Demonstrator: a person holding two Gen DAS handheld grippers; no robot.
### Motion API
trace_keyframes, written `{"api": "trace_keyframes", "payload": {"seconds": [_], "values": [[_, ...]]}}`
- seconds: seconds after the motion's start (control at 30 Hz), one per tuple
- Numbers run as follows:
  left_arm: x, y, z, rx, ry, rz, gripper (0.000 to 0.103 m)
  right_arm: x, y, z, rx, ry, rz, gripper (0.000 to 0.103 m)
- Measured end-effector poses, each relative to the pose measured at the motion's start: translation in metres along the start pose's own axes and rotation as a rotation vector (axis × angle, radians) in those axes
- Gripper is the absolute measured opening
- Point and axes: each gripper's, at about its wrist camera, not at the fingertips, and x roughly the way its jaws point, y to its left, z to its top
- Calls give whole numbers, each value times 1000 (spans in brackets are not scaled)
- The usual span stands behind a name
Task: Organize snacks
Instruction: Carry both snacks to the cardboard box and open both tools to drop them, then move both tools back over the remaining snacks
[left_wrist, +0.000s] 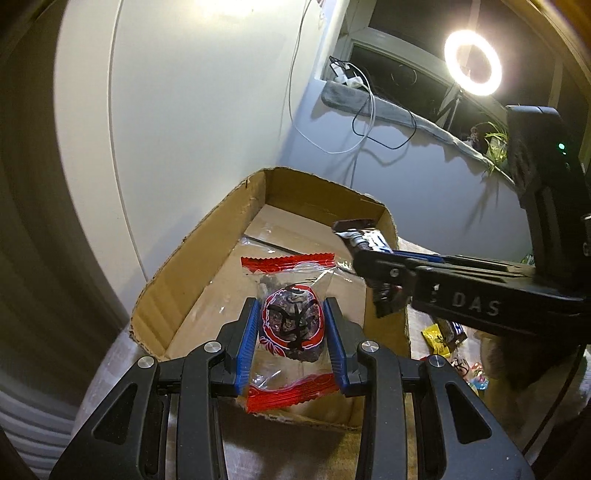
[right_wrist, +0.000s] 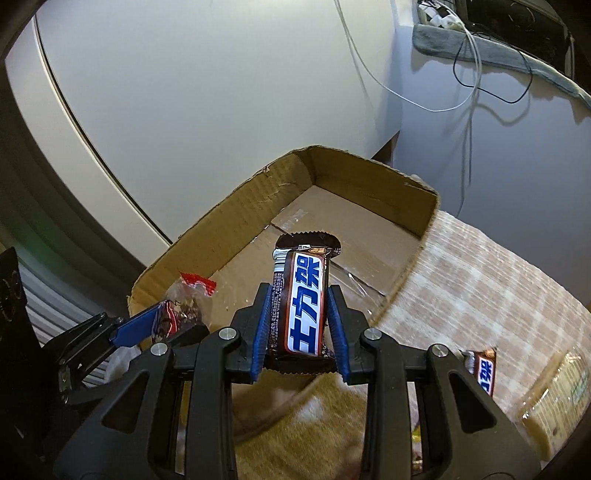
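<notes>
Left wrist: cardboard box (left_wrist: 207, 258), unfilled.

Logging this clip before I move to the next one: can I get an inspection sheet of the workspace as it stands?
Surface: checked beige cloth under everything.
Job's things: open cardboard box, bottom bare apart from tape; clear red-edged snack packet; chocolate bar.
Clutter: second chocolate bar, a clear pack of pale biscuits and a yellow wrapper lying on the cloth outside the box.
Grippers: left hand-held gripper shut on the snack packet; right hand-held gripper shut on the chocolate bar; both over the box's near end.
Cables: white cable and black cable hanging down the wall.
Surroundings: lit ring light, plant.
</notes>
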Motion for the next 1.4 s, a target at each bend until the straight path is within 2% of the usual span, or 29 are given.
{"api": "trace_keyframes", "payload": {"seconds": [0.4, 0.47, 0.53, 0.67, 1.07, 1.4], "values": [[2, 2, 3, 7, 10, 8, 35, 5, -2, 4, -3, 3, -12, 31], [3, 1, 3, 7, 10, 13, 39, 4, -2, 4, -4, 0, -16, 35], [3, 2, 3, 3, 8, 16, 39, 1, -3, 4, -2, -7, -19, 45], [-2, 2, 4, 0, -3, 18, 39, -8, -4, 3, -7, -22, -23, 46], [-22, -13, 2, 20, -39, -3, 39, -52, -16, -14, -5, -65, -47, 46], [-38, -36, -6, 48, -55, -44, 39, -103, -53, -49, 40, -98, -100, 46]]}}
